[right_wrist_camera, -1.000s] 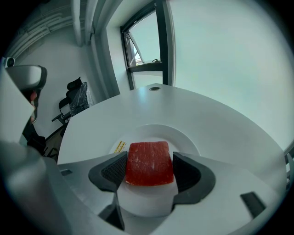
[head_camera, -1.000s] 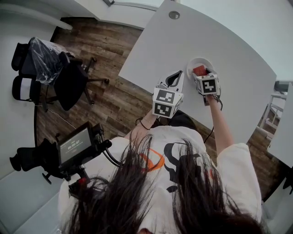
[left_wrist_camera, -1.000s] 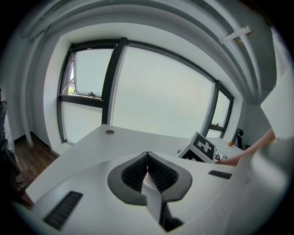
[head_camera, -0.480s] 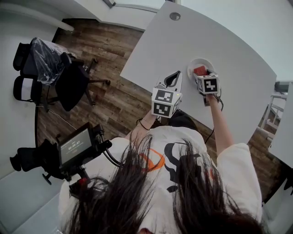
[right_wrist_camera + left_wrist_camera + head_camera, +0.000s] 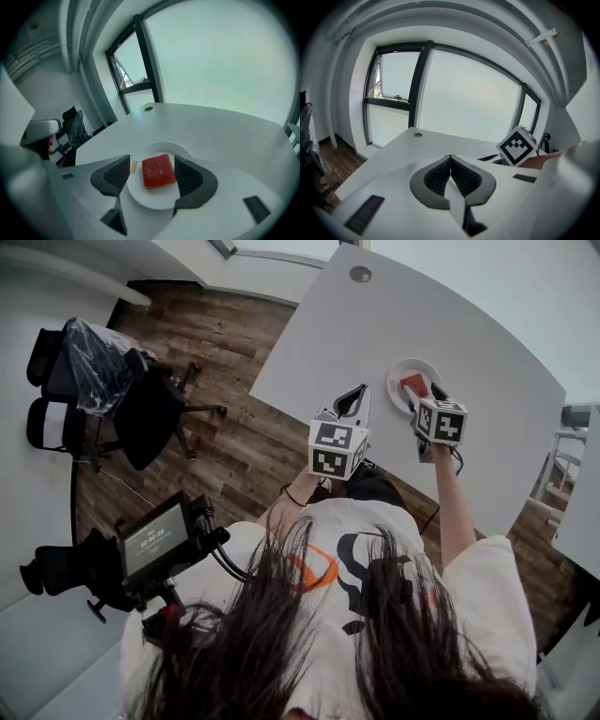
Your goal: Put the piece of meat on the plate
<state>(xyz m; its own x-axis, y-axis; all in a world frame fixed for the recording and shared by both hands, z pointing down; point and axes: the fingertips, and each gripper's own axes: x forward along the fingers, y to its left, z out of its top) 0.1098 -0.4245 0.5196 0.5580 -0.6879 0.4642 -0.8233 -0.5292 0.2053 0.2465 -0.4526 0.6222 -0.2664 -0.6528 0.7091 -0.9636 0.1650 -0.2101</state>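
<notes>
1. Two hand-held grippers were over the near part of the large white table (image 5: 375, 324), the left gripper (image 5: 360, 392) at the table's near edge and the right gripper (image 5: 428, 393) by the plate.
2. The flat, square, red piece of meat (image 5: 412, 384) lay on the small round white plate (image 5: 397, 397), which stood on the table right of centre.
3. In the right gripper view, the right gripper (image 5: 152, 169) had its jaws wide apart and clamped on nothing. The piece of meat (image 5: 158, 171) appeared framed between the dark ribbed pads (image 5: 116, 174), lying flat near the middle of the plate (image 5: 154, 202).
4. A small yellowish sliver (image 5: 134, 167) lay on the plate's left side, just beside the meat; it was too small to identify.
5. In the left gripper view, the left gripper (image 5: 450, 159) had its jaws together, tips touching, with nothing between them. Beyond them stretched the table (image 5: 408, 145), and the right gripper's marker cube (image 5: 516, 146) showed to the right.
6. A round grey grommet (image 5: 357, 273) sat in the table's far part, well apart from the plate.
7. Black office chairs (image 5: 150, 413) stood on the brown wooden floor (image 5: 225, 442) to the left of the table.
8. Large dark-framed windows (image 5: 464, 98) filled the far wall.
</notes>
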